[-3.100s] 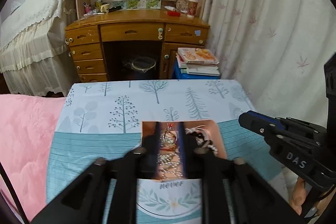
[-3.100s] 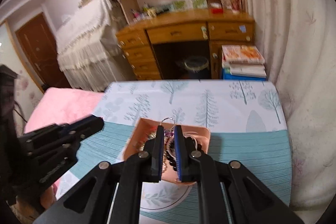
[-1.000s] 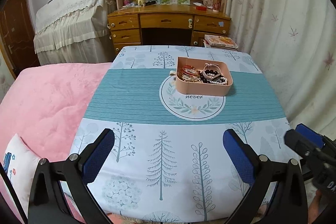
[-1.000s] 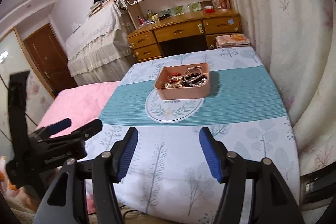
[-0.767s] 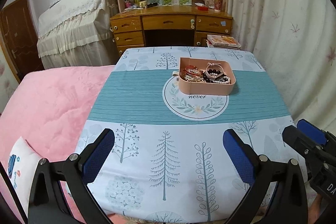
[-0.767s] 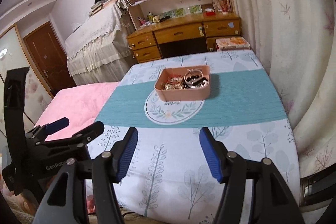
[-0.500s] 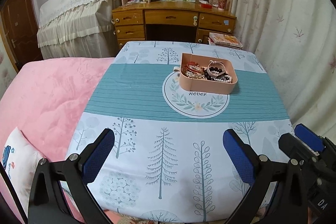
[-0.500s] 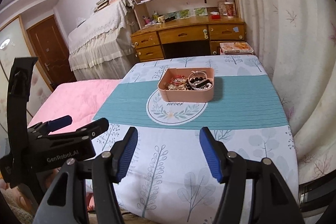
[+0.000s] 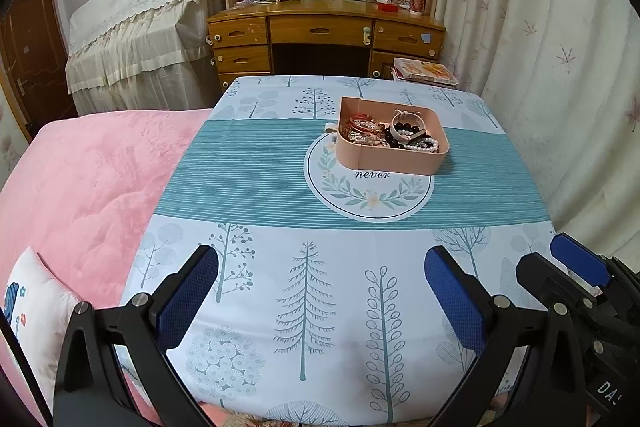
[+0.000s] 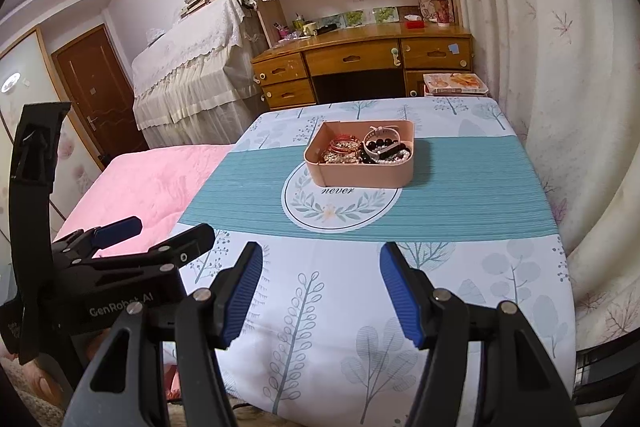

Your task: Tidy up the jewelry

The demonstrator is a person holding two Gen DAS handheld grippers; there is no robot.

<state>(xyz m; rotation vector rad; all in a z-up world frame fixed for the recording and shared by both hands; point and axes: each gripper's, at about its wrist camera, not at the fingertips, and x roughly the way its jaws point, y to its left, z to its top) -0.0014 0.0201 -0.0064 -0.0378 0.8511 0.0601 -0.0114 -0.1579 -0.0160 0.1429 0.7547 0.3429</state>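
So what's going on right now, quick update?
Both hand-held grippers, left and right, open, empty. Jewelry tray full on table. Nothing between.

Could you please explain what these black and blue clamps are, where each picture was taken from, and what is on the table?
There is no robot here: a person holds one two-finger gripper in each hand, with a fisheye camera on each looking forward along its fingers. One picture comes from the left gripper, the other from the right gripper. Both have their fingers wide apart and hold nothing. On the tree-print tablecloth stands a pink tray filled with jewelry: bangles, dark beads and pearls. Behind it stands a wooden desk.
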